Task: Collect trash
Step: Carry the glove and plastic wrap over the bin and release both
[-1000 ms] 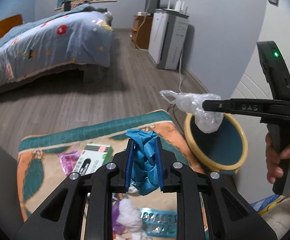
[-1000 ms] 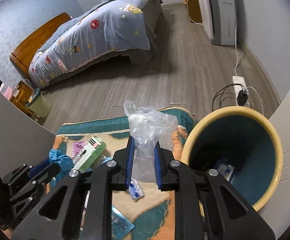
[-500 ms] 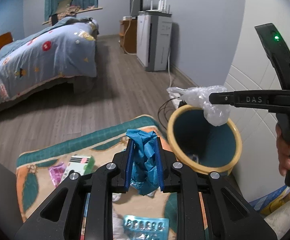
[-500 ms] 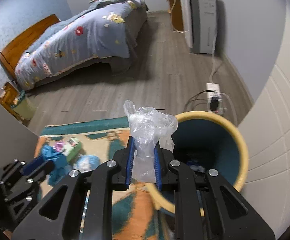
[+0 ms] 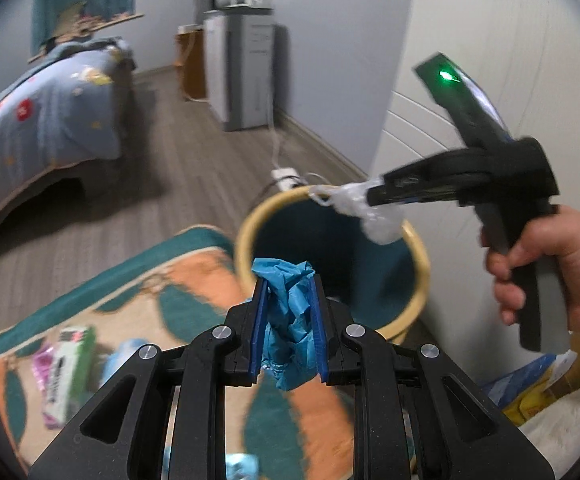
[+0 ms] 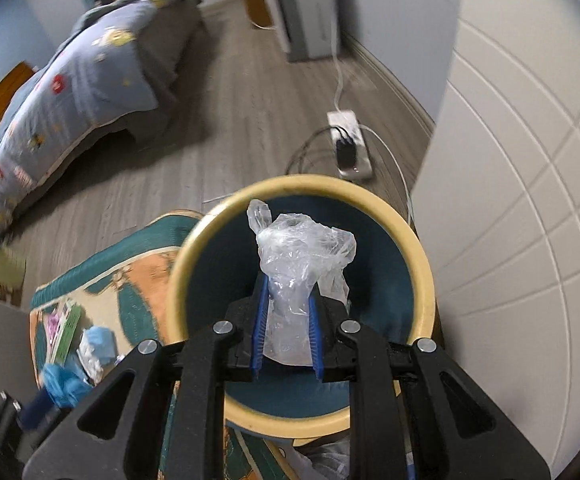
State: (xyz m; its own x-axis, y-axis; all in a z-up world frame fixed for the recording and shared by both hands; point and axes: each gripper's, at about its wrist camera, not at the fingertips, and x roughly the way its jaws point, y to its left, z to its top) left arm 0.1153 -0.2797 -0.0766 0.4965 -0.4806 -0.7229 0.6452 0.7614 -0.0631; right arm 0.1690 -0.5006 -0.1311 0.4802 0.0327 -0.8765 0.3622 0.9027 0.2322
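My left gripper (image 5: 288,280) is shut on a crumpled blue glove (image 5: 290,320), held just at the near rim of the bin (image 5: 246,224), a round bin with a yellow rim and teal inside. My right gripper (image 6: 288,280) is shut on a clear plastic bag (image 6: 301,248) and holds it over the bin's opening (image 6: 421,280). The right gripper also shows in the left wrist view (image 5: 373,200), with the bag (image 5: 373,220) hanging above the bin's far side.
A patterned rug (image 5: 194,276) carries more litter: a green-white box (image 5: 70,352), a purple wrapper (image 5: 44,360). A power strip (image 6: 347,148) with cables lies behind the bin. A white panelled wall (image 6: 509,200) stands right, a bed (image 5: 30,120) back left.
Both grippers have moved right toward the bin. The clear bag is now over the bin's opening and the blue glove has reached its near rim.
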